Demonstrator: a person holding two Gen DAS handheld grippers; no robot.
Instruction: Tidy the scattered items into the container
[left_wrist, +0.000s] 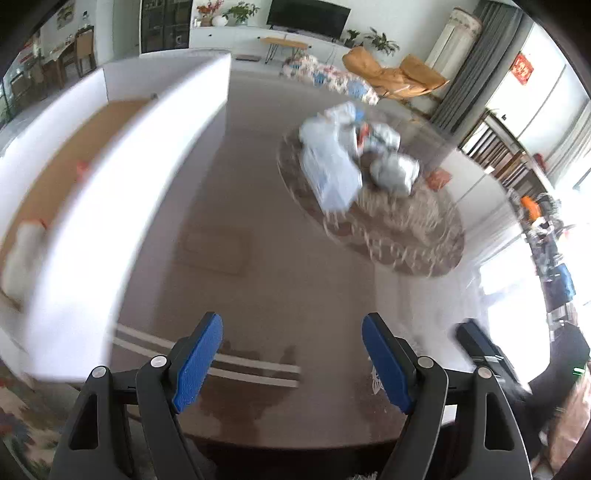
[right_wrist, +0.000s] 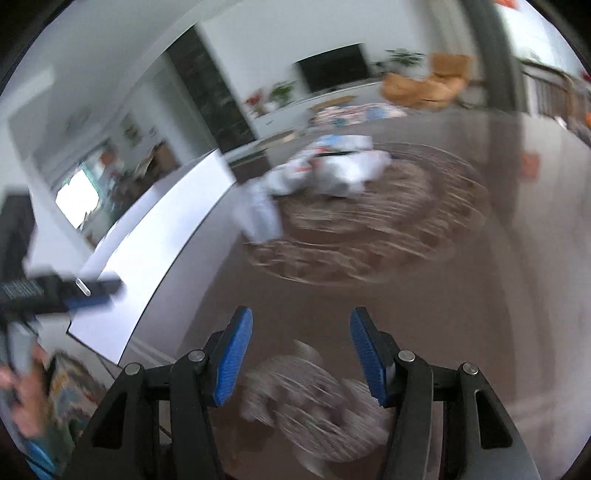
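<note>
Both blue-padded grippers, left and right, spread, empty; approach pale crinkled packet pile on round woven mat, then carry to white box.

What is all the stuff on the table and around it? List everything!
box: one, white outside, brown inside, left on the table
items in the box: at least two, white and orange, blurred
pile of packets: one heap, pale blue and silvery, on the mat
round mat: one, brown patterned, right on the table
table: one, brown, glossy
television: one, black, far wall
lounge chair: one, tan
left gripper: blue pads, open, empty
right gripper: blue pads, open, empty
</note>
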